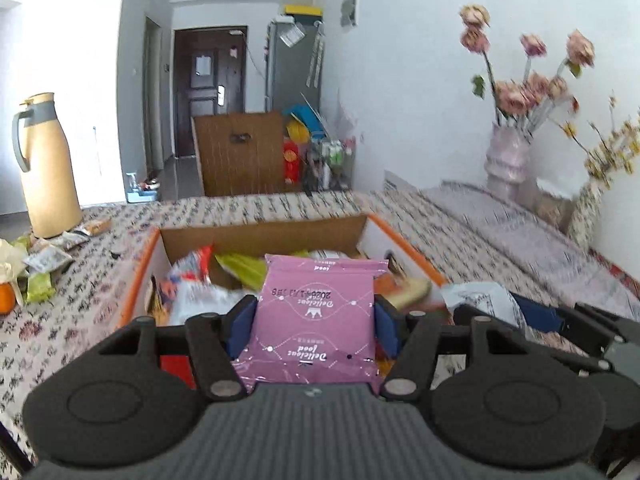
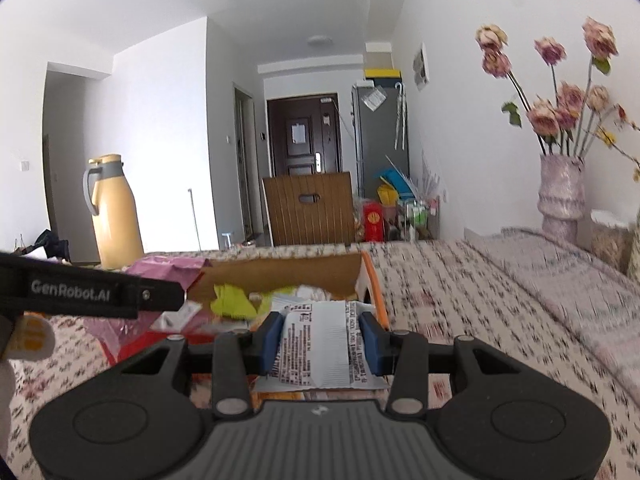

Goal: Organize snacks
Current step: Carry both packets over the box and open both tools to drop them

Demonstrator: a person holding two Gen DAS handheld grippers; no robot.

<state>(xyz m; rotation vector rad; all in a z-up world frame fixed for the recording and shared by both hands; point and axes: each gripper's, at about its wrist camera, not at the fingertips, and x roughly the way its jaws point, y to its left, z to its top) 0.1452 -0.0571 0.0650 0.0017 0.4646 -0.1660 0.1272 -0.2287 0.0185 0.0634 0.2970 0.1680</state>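
My left gripper (image 1: 315, 322) is shut on a pink snack packet (image 1: 316, 312) and holds it over the near side of an orange-edged cardboard box (image 1: 264, 234) that holds several snack packets. My right gripper (image 2: 322, 336) is shut on a white snack packet (image 2: 320, 348) with printed text, just above the box's right edge (image 2: 376, 292). The right gripper also shows at the right of the left wrist view (image 1: 532, 316), with the white packet (image 1: 480, 300). The left gripper's arm (image 2: 88, 292) crosses the left of the right wrist view.
A tan thermos jug (image 1: 44, 168) stands at the table's far left, with loose snack packets (image 1: 44, 264) and an orange (image 1: 6, 298) beside it. A vase of pink flowers (image 1: 508, 160) stands at the far right by the wall. A wooden chair back (image 1: 240, 152) is beyond the table.
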